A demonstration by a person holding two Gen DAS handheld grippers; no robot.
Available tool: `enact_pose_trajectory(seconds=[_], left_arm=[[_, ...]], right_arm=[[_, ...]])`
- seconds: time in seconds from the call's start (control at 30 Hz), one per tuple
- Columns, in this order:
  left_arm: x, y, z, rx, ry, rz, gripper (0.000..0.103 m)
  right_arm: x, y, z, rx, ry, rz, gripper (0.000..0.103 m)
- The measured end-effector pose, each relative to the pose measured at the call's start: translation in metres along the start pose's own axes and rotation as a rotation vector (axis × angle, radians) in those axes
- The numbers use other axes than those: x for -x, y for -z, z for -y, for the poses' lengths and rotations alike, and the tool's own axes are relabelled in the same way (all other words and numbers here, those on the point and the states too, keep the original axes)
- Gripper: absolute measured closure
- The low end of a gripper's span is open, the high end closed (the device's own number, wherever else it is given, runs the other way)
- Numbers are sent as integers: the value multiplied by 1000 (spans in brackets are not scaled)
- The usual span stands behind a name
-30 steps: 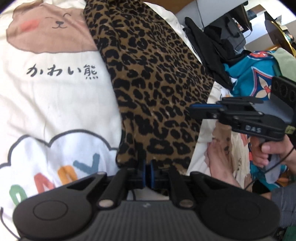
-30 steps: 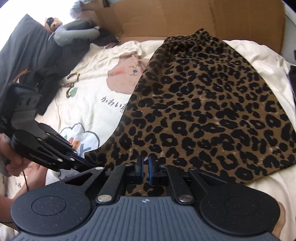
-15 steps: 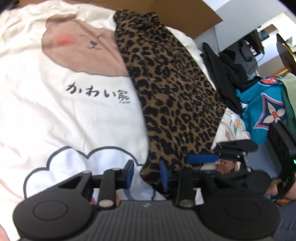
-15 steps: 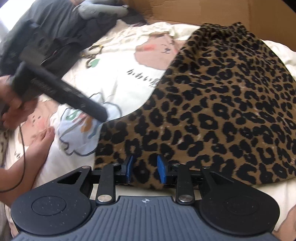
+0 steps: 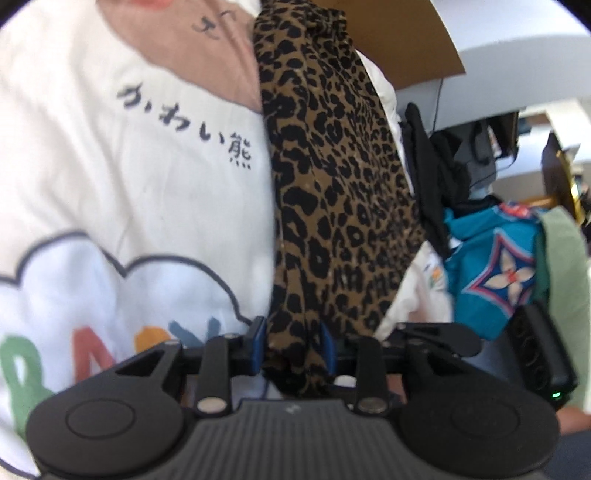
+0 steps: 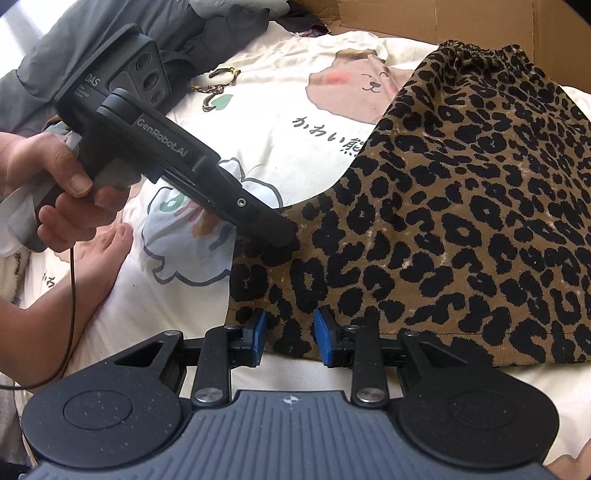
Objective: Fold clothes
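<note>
A leopard-print garment (image 6: 461, 206) lies flat on a cream bedspread (image 6: 288, 147), its long axis running from the near hem to a gathered, elastic-looking band at the far end, which sits close against a cardboard panel (image 6: 480, 22). The cloth is tan-brown with dense black spots and widens toward the near hem. Its left edge slants from the far band down to a near left corner, which overlaps the printed cloud on the bedspread.

In the left wrist view the same garment (image 5: 332, 184) runs as a long strip straight away from the camera, its near end bunched and hanging between the blue pads (image 5: 257, 345) of the left gripper (image 5: 291, 347). The pads stand apart with the cloth loose in the gap, not pinched.

In the right wrist view the right gripper (image 6: 288, 334) sits at the near hem, its blue pads (image 6: 324, 332) spread on either side of the hem edge without clamping it. The left gripper (image 6: 280, 232) reaches in from the left, held by a hand (image 6: 55, 184), its tip resting on the near left corner of the garment.

To the left, the bedspread is open, showing a bear face and dark lettering. A bare foot (image 6: 99, 258) rests on it near the left edge. A grey jacket (image 6: 110, 33) lies at the far left. To the right of the garment, in the left wrist view, dark clothes (image 5: 428, 177) and a teal patterned cloth (image 5: 491, 273) crowd the edge.
</note>
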State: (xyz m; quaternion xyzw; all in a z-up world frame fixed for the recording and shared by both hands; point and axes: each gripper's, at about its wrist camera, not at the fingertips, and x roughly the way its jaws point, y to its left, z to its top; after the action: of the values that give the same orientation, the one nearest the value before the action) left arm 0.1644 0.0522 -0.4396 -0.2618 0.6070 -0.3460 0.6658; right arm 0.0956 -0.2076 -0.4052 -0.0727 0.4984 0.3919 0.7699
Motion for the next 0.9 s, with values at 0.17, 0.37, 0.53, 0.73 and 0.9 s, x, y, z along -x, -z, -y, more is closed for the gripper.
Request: enact_pose_trajectory(seconds=[0.17,0.37,0.53,0.73,0.9], left_arm=[[-4,15,-7,62,62,-36,71],[-16,32,-2,65,82,-67,72],[-22,37,-2,86,93,-68,76],[-23,38,-8,129,102,-62,84],[-22,37,-11,149,105,-63,86]], right_arm=[[1,0,4,-14,-3,-2,72],[6,0,6,-36,2,-1,72],[20,-1,18,-76,42,33,72],[44,-4,47,-162,137,110,72],[67,-4,97,-280,294,195,71]])
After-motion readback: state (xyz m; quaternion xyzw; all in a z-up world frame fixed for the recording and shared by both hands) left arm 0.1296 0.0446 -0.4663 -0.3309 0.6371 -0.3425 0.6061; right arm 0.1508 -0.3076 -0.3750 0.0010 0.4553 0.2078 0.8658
